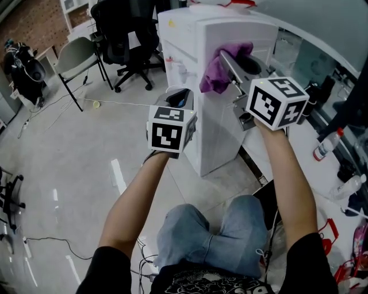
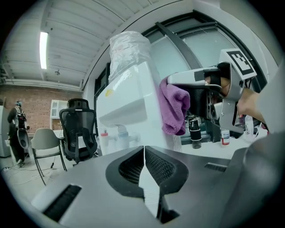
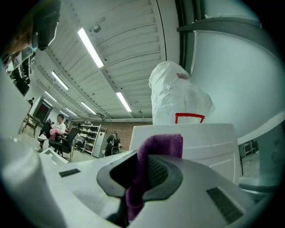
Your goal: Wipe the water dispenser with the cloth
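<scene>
Right claw (image 3: 147,174) pinches a purple cloth (image 1: 221,69) at the top of the white water dispenser (image 1: 214,129); left claw (image 2: 143,168), pressed together and empty, hovers left of it.

Pale glossy floor (image 1: 86,149) bearing water dispenser (image 1: 215,129), black office chair (image 1: 129,40), grey chair (image 1: 75,57)

The plastic-wrapped bottle (image 1: 221,4) atop the tall white water dispenser (image 1: 215,120) is cut off by the head view's top edge, the crumpled purple cloth (image 3: 160,144) disappears downward between the jaws of the right gripper (image 3: 143,176), and distant people (image 3: 57,125) are too small to make out.
</scene>
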A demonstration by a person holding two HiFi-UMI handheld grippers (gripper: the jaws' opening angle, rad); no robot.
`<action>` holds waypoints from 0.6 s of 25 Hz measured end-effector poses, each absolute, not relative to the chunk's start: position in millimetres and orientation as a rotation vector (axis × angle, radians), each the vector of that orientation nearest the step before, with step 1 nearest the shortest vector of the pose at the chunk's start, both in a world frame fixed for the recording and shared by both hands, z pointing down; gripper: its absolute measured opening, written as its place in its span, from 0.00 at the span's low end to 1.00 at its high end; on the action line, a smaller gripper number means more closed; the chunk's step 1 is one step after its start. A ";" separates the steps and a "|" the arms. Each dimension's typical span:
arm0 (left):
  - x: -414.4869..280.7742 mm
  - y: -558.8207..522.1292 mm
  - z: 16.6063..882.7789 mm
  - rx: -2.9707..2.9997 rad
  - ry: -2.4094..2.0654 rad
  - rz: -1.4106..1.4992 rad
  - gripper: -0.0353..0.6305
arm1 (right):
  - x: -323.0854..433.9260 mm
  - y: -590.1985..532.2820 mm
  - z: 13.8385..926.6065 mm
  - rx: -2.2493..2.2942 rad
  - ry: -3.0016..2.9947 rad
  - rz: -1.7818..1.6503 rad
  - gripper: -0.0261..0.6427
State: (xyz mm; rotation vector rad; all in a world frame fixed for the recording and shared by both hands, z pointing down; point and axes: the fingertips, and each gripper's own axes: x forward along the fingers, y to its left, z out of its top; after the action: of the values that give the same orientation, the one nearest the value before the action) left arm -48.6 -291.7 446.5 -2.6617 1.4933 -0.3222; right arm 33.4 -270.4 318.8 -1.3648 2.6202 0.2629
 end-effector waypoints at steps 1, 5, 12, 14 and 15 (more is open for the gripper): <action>-48.3 -291.0 449.7 -2.664 1.492 -0.327 0.10 | 34.3 -270.6 324.5 -1.366 2.623 0.248 0.09; -51.3 -288.8 466.0 -2.672 1.501 -0.347 0.10 | 33.9 -270.5 348.6 -1.370 2.639 0.209 0.09; -49.5 -286.0 503.3 -2.701 1.507 -0.405 0.10 | 38.0 -273.7 394.4 -1.381 2.655 0.139 0.09; -49.6 -285.9 513.9 -2.711 1.507 -0.421 0.10 | 38.9 -274.7 407.3 -1.379 2.659 0.114 0.09; -49.7 -286.0 519.4 -2.715 1.507 -0.430 0.10 | 39.4 -275.5 413.6 -1.377 2.659 0.097 0.09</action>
State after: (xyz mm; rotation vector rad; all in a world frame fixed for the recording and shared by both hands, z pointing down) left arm -49.7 -286.0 519.4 -2.7151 1.5069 -0.4296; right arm 39.4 -275.5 413.6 -1.3774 2.6592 0.0968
